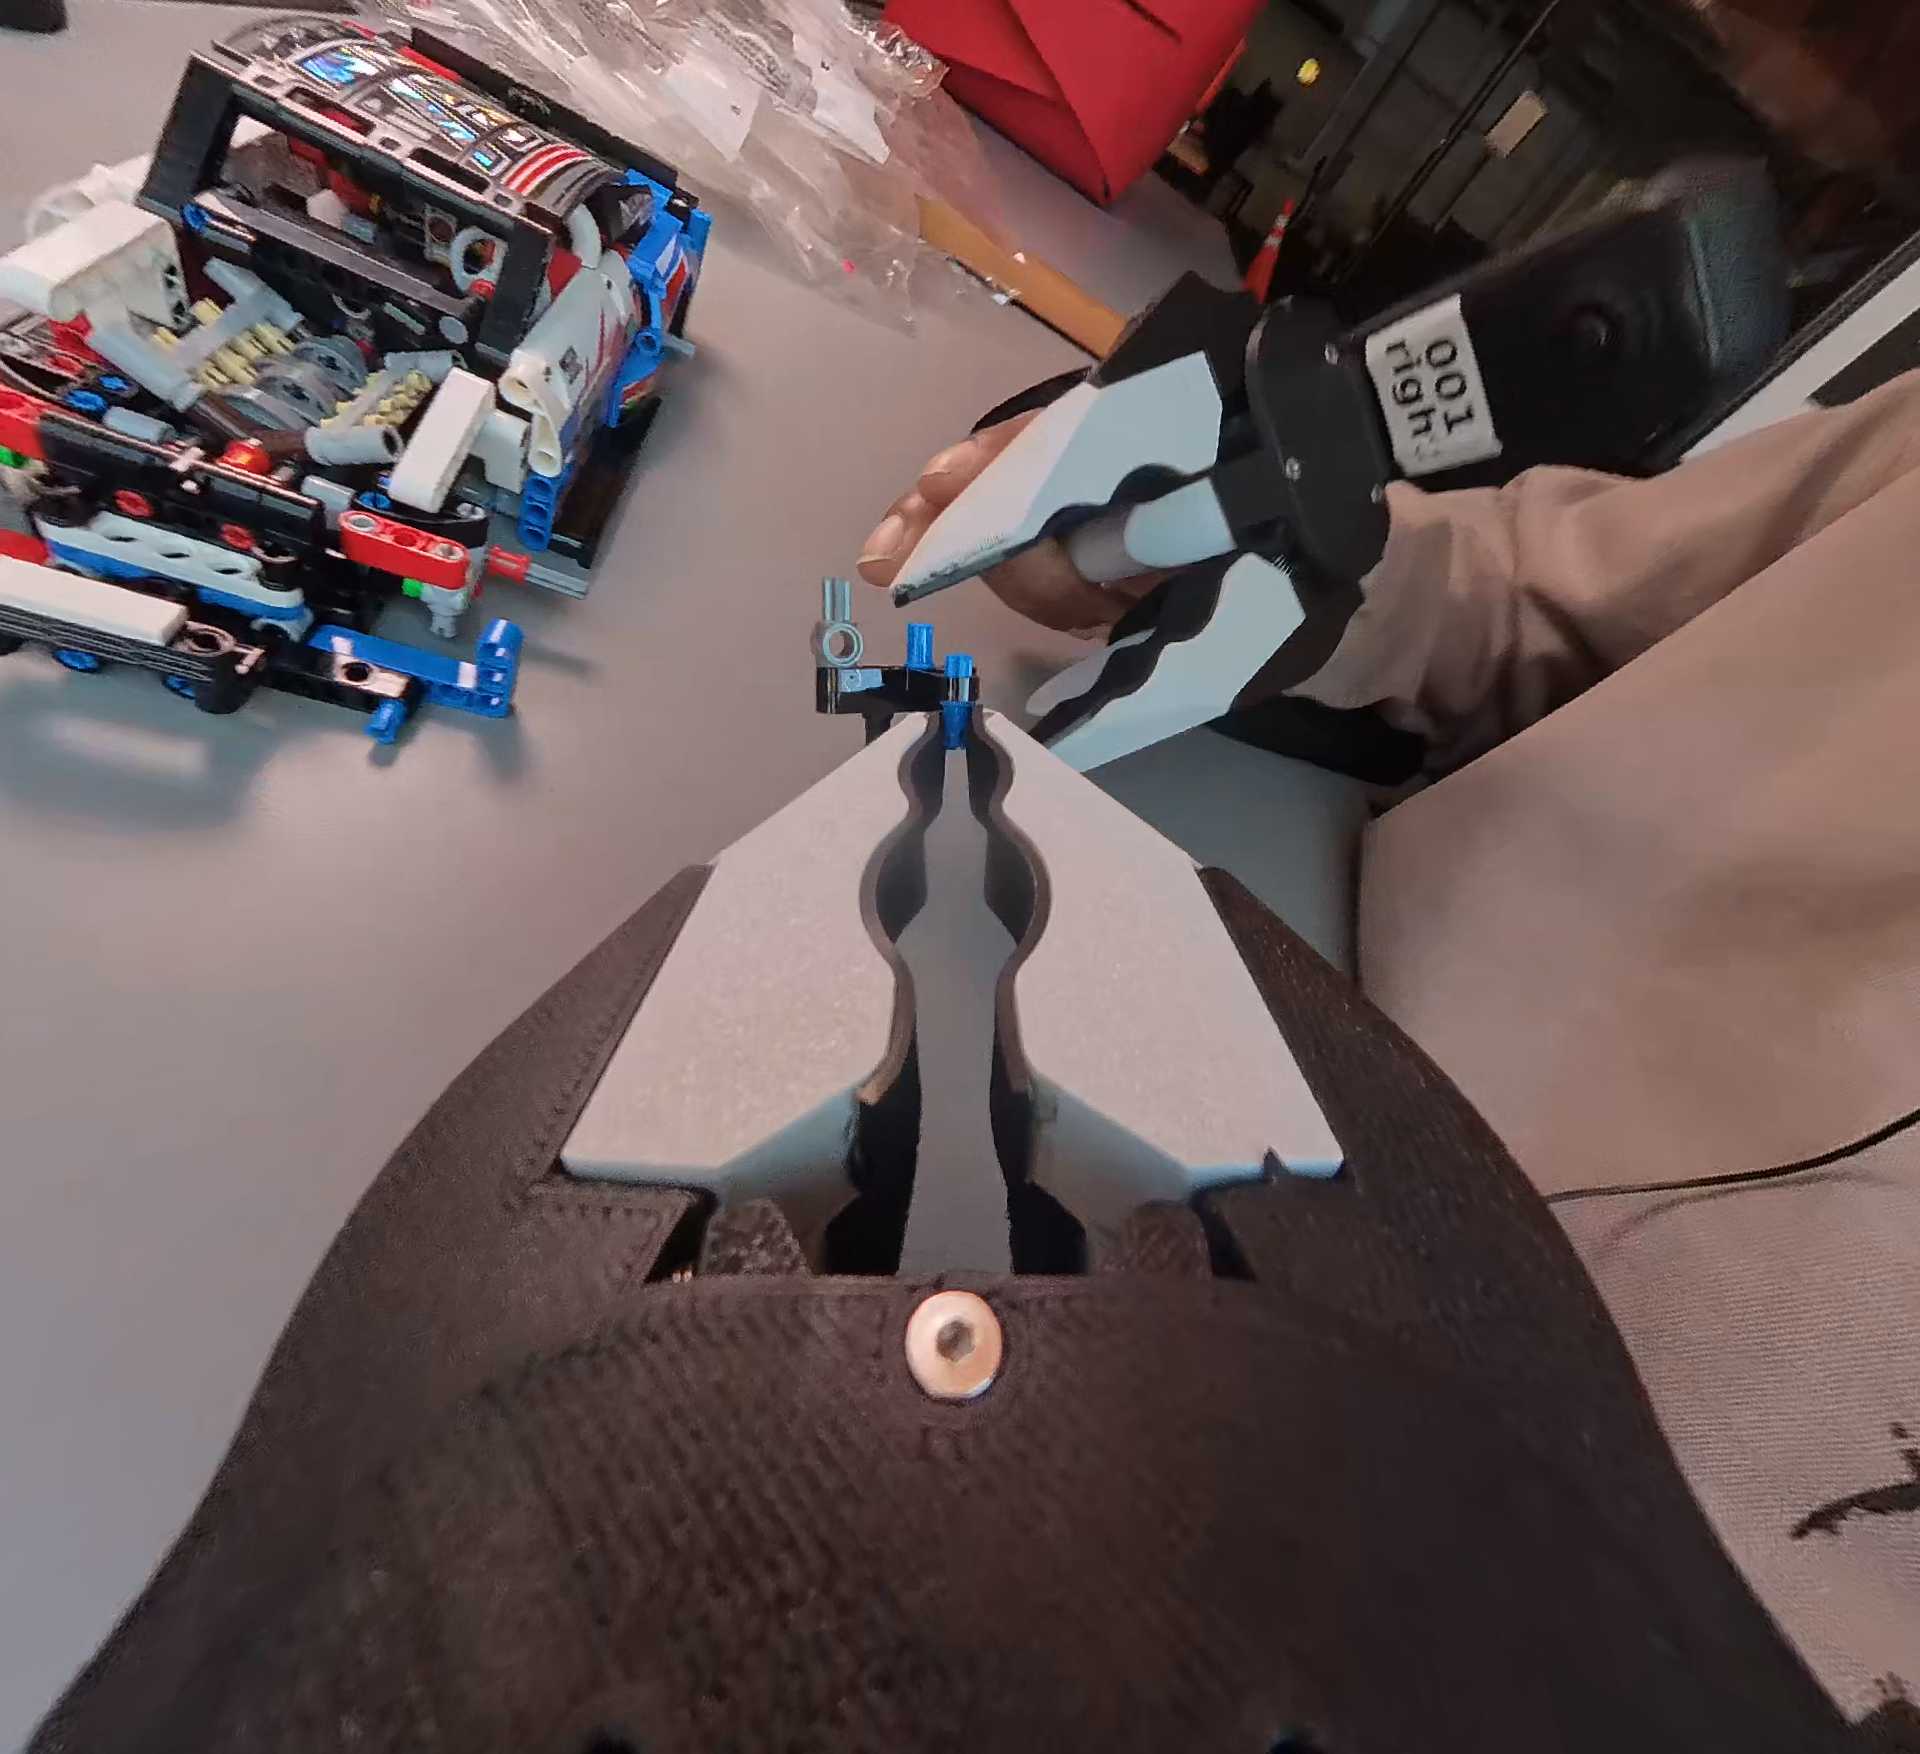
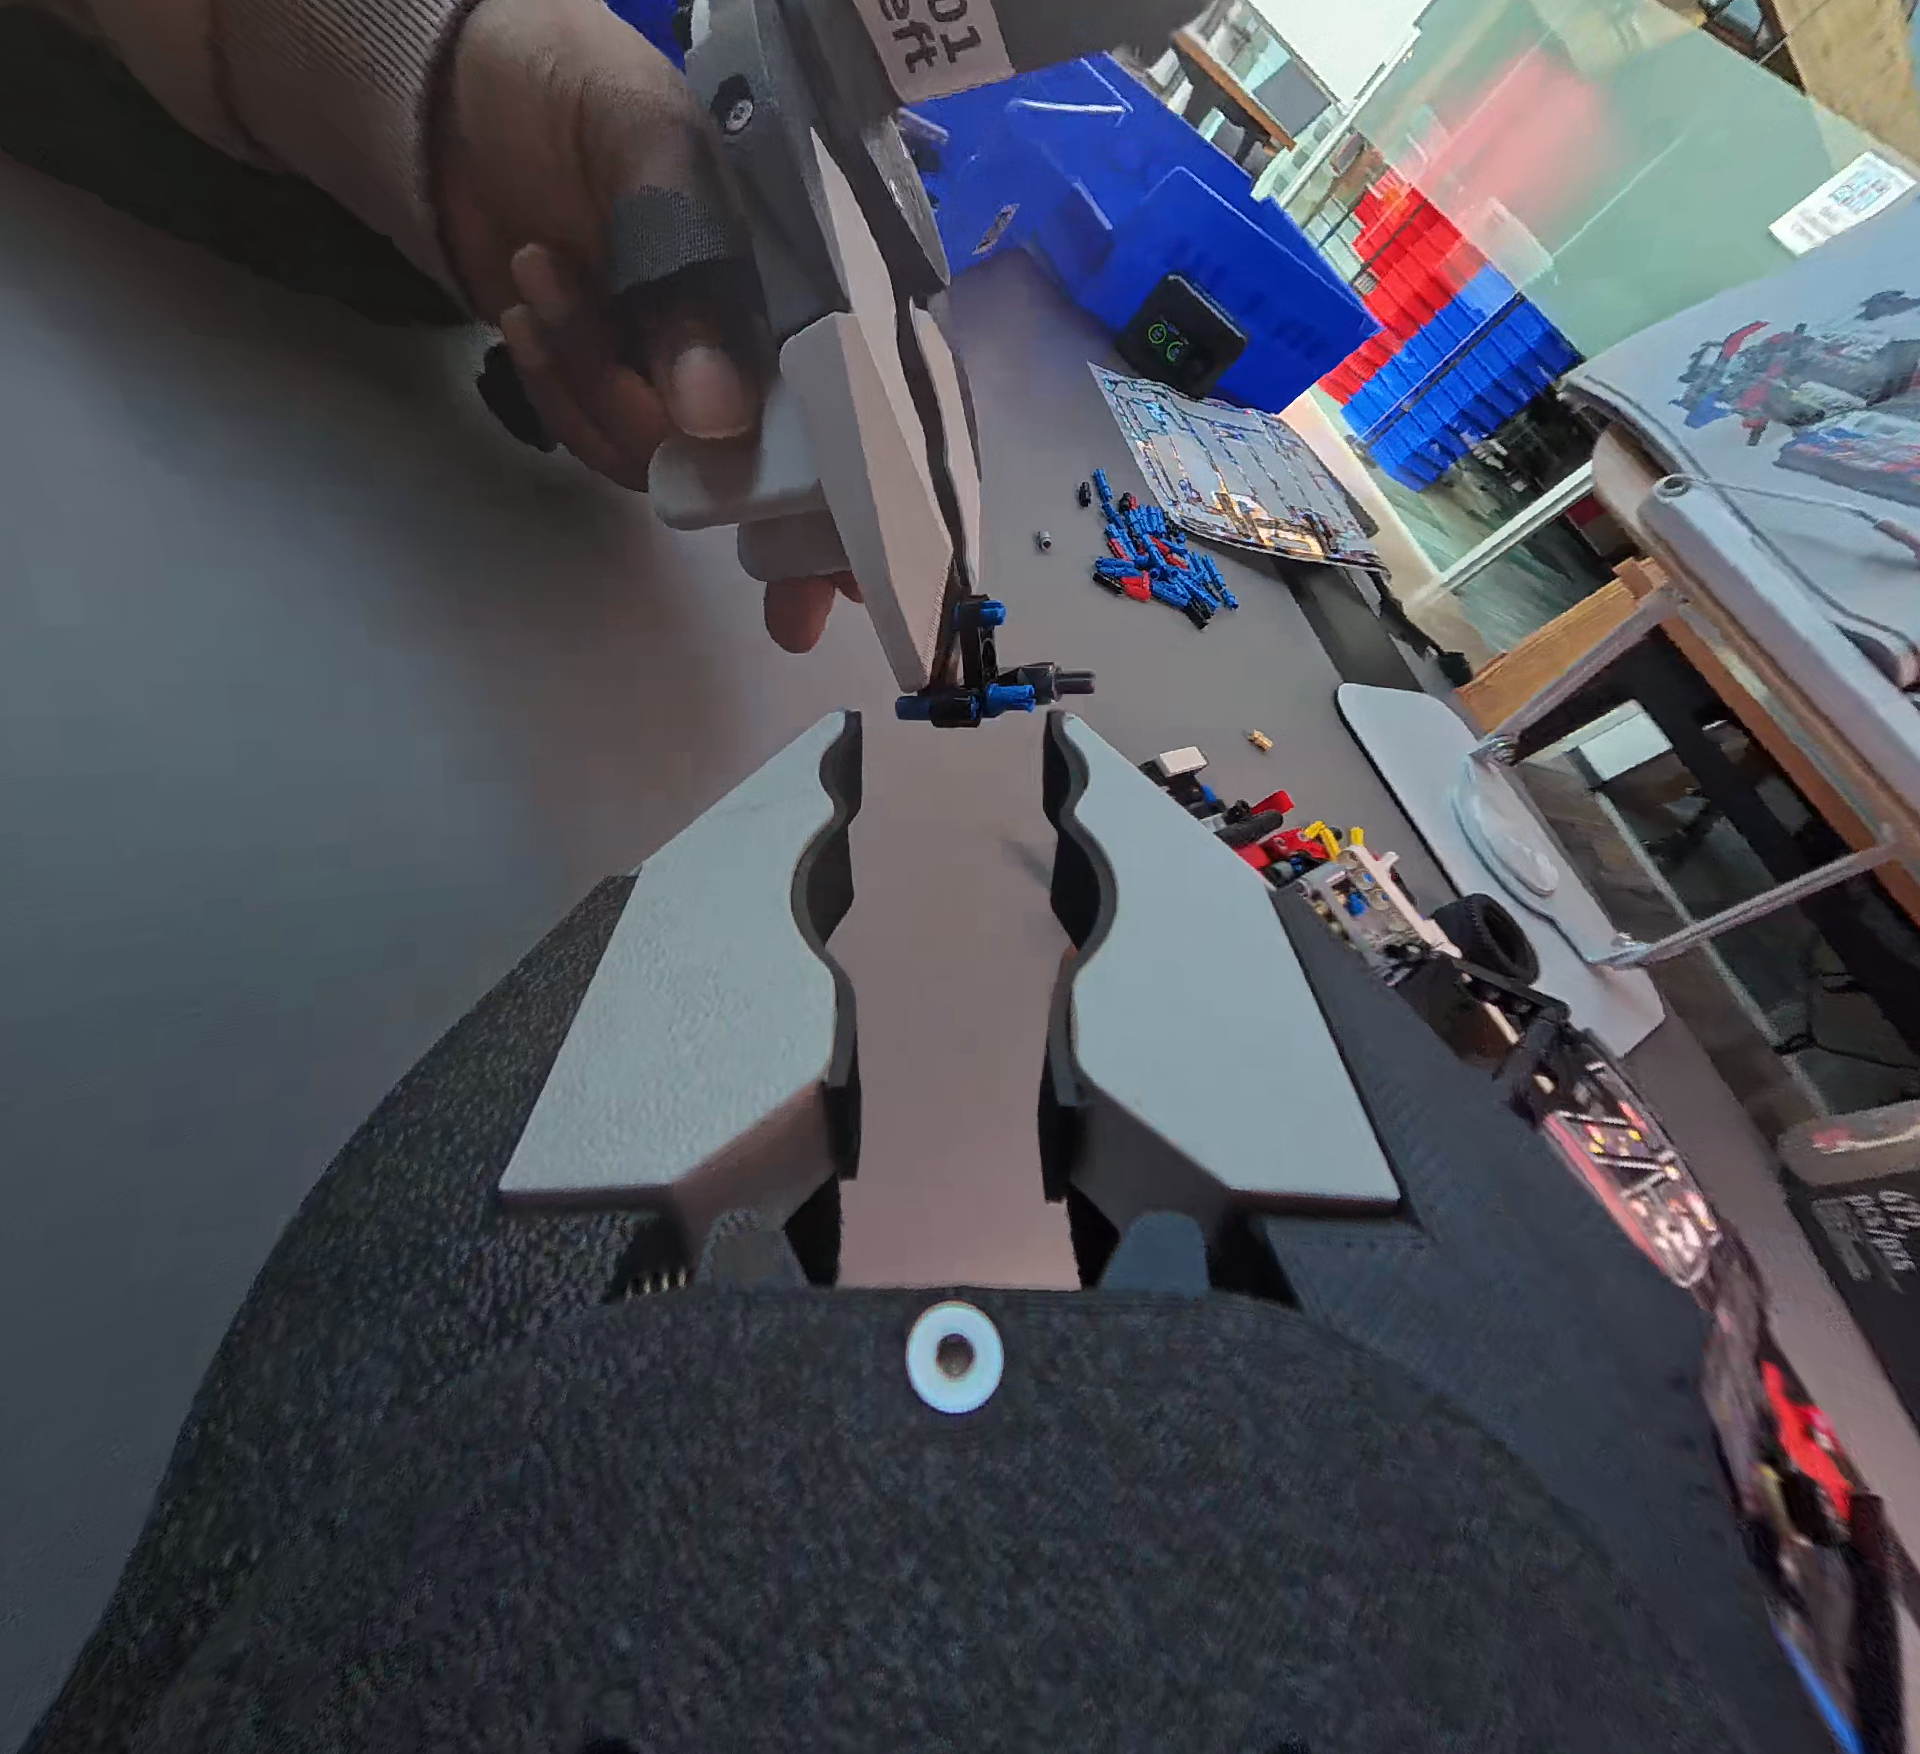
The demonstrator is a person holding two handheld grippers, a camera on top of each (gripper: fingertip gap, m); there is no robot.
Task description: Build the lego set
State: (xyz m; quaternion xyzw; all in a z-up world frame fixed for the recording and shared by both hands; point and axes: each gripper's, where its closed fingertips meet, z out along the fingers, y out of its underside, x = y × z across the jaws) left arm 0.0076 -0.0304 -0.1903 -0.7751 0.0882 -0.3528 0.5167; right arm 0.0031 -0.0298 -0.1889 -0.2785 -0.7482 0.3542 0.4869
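Grey table (image 1: 312, 925), part-built lego car (image 1: 343, 374), clear plastic bags (image 1: 665, 42), pile of small blue pins (image 2: 1164, 561), instruction sheet (image 2: 1226, 468), blue bins (image 2: 1122, 177)

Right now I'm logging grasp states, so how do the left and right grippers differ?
The left gripper has its jaws nearly closed, pinching a blue pin of the small black assembly; the right gripper has its jaws apart and holds nothing. The left carries that assembly above the table; the right only points at it from close by. Both have grey fingers on black bodies, each held in a person's hand.
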